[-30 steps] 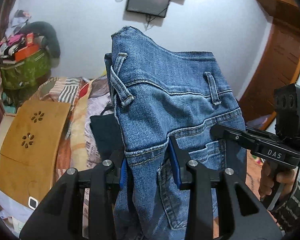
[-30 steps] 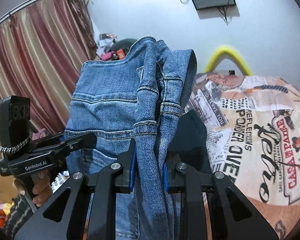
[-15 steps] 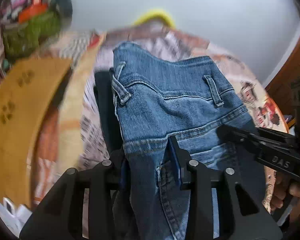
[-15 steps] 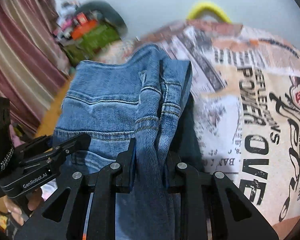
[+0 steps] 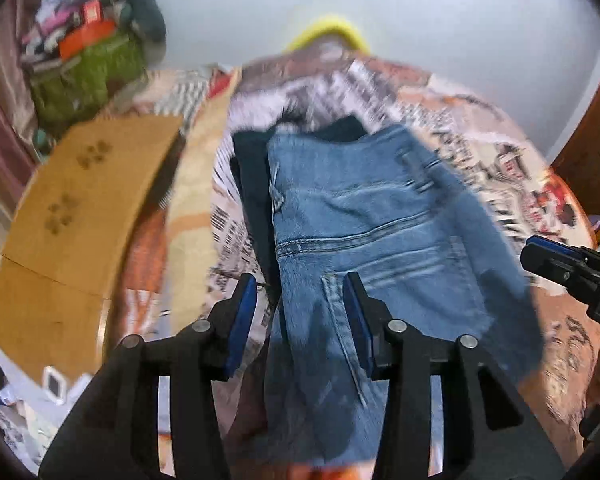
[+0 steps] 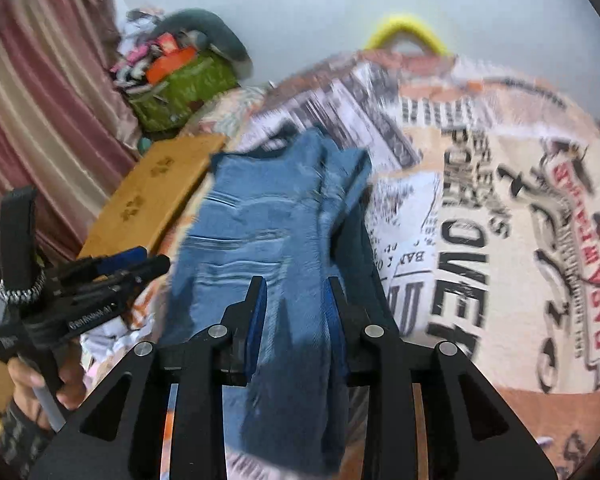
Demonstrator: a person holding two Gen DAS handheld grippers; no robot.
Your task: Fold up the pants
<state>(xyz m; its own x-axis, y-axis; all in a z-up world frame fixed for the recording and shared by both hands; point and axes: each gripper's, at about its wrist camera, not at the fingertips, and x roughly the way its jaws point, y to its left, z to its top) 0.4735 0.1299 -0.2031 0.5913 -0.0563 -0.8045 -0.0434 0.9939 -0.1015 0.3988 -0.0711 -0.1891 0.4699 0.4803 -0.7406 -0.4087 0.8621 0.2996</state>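
The left tongs [image 5: 300,312] are seen spread apart, with the jeans [image 5: 364,240] lying between the two blue pads [image 5: 240,320] but no longer pinched; a clear gap is visible on the left side, between pad and denim. The right tongs [image 6: 294,312] are likewise opened, their pads standing on either side of a bunched ridge of the jeans [image 6: 268,232], and whether the cloth is touched by them cannot be told through the blur. Both pairs seem to be held wide so that the denim can be let go and can settle under its own weight.

Beyond the tongs, the jeans are draped over a darker garment [image 5: 252,184], of which only an edge is shown at the left and top. The waistband end, with its belt loops and back pocket, is pointed away from the cameras, and the cloth appears doubled along its length. Both garments are carried by the bed, which is covered by a printed sheet [image 6: 480,220] with large lettering.

Further out, a wooden board [image 5: 80,216] is laid at the left side of the bed, and a green bag [image 6: 180,88] stuffed with clothes is propped against the wall. A yellow curved thing [image 6: 404,28] is seen behind the bed.

The fold is judged to be close to finished, a final smoothing perhaps being left.
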